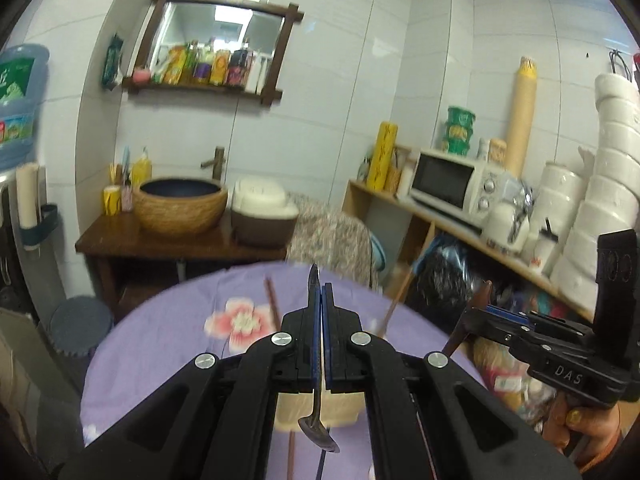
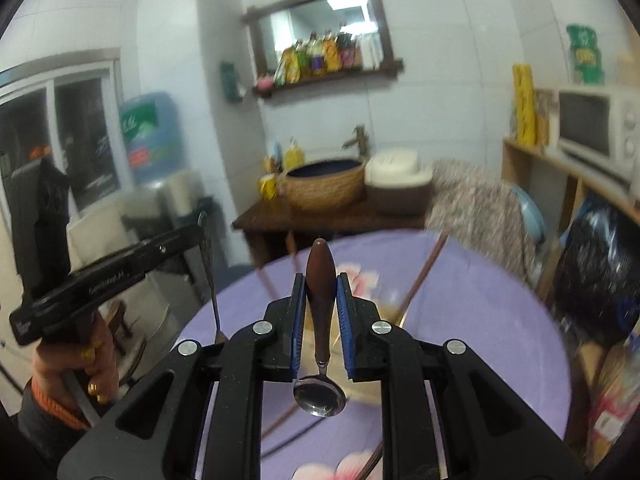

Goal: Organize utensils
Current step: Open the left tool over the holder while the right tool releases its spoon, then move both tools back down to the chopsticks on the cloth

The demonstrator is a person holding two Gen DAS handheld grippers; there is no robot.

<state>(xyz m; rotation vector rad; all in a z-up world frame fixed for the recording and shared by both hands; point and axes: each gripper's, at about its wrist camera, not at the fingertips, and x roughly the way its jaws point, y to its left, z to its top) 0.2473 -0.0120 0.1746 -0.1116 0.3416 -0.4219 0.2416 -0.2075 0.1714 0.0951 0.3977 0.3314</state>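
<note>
Each gripper carries one utensil clear of the round purple floral-clothed surface (image 1: 168, 332), likely so both can be sorted together. The left gripper (image 1: 321, 300), at centre frame, is clamped fully shut on a thin dark metal spoon (image 1: 316, 420) by its handle, bowl hanging toward the lens. The right gripper (image 2: 322, 300) is narrowly parted around the brown wooden-handled steel spoon (image 2: 320, 396), pads pressing its handle. Both point slightly downward, hands gripping from below, with chopsticks (image 2: 424, 276) lying on the surface

Both wrist views face the sink (image 1: 180, 210) wall.
</note>
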